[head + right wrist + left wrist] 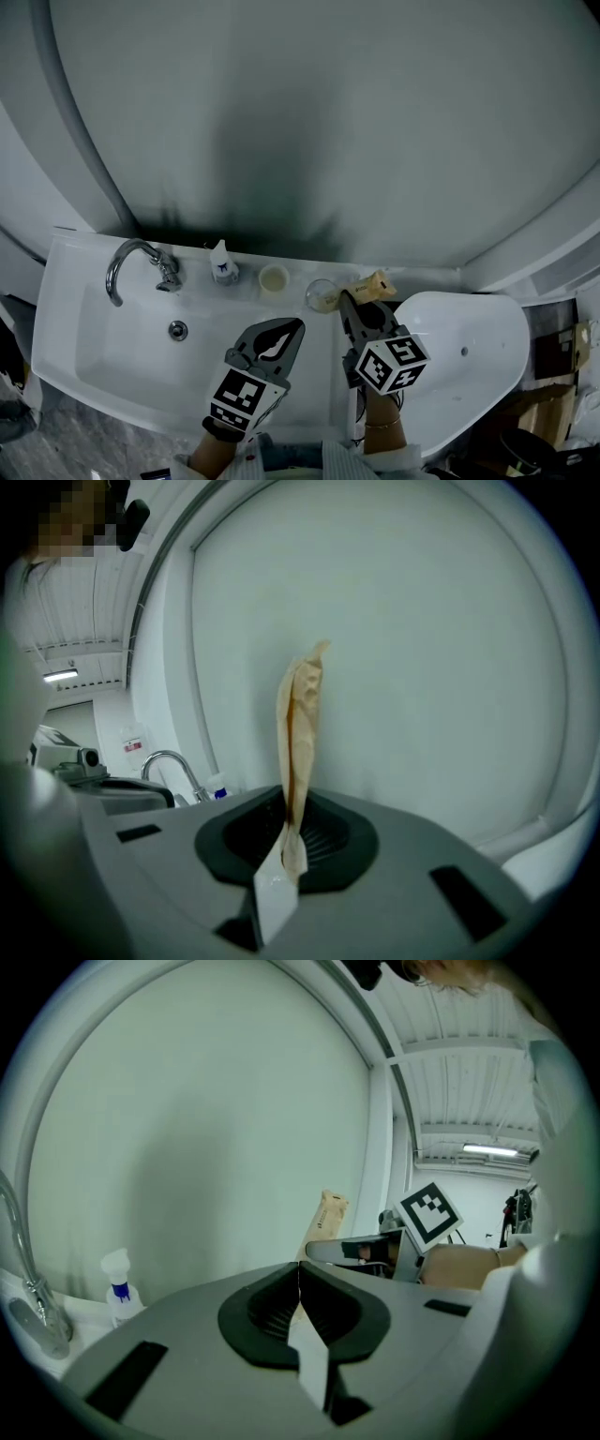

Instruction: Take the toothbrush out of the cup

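Observation:
My right gripper is shut on a toothbrush in a tan paper wrapper. In the right gripper view the wrapped toothbrush stands up from between the jaws of my right gripper. A clear cup sits on the sink ledge just left of this gripper's tip; the toothbrush is outside it. My left gripper hovers over the basin's right side, shut with nothing between its jaws. From the left gripper view, the wrapped toothbrush shows beyond the tips.
A white sink holds a chrome faucet and a drain. On its back ledge stand a small spray bottle and a pale round cup. A white toilet lid lies at right.

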{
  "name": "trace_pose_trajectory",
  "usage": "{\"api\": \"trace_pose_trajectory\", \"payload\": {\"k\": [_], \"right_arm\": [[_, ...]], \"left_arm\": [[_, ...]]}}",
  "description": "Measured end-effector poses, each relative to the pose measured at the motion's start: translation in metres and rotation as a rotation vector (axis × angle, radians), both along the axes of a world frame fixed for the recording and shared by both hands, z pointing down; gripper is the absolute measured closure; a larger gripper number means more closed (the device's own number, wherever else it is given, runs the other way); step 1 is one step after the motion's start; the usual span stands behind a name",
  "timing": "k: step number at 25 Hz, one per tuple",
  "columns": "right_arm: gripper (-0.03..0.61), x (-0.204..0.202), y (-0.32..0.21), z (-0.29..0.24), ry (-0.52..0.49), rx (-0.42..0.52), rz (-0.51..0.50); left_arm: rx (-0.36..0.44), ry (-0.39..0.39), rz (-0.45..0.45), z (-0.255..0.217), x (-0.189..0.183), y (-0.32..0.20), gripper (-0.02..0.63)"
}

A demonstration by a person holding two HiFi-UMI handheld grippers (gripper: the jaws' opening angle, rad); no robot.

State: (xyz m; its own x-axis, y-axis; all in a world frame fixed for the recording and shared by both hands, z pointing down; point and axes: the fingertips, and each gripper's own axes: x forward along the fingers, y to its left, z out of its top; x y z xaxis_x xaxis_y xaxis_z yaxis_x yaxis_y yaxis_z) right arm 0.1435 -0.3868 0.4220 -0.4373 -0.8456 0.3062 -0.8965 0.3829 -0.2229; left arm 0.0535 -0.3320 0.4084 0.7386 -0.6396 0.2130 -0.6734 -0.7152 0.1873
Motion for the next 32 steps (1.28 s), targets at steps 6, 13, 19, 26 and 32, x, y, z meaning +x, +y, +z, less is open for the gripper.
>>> {"api": "trace_pose_trajectory", "payload": {"k": [6, 13, 19, 26, 32], "right_arm": [[0.531, -0.007, 0.027, -0.021, -0.009, 0.043, 0.006], [0.531, -0.016, 0.068, -0.036, -0.038, 0.082, 0.004], [0.531, -0.027, 0.104, -0.043, -0.063, 0.103, -0.033], [0.531, -0.031, 0.149, -0.057, -0.072, 0.120, -0.103], [0.531, -0.023, 0.192, -0.069, -0.076, 0.141, -0.154]], "left_arm": [[0.039, -0.005, 0.015, -0.017, -0.006, 0.023, 0.597], [0.067, -0.011, 0.046, -0.027, -0.008, 0.054, 0.597], [0.091, -0.012, 0.042, -0.035, -0.006, 0.080, 0.597], [0.120, -0.012, 0.000, -0.050, 0.004, 0.118, 0.597], [0.127, -0.015, -0.039, -0.059, 0.016, 0.159, 0.597]]}}
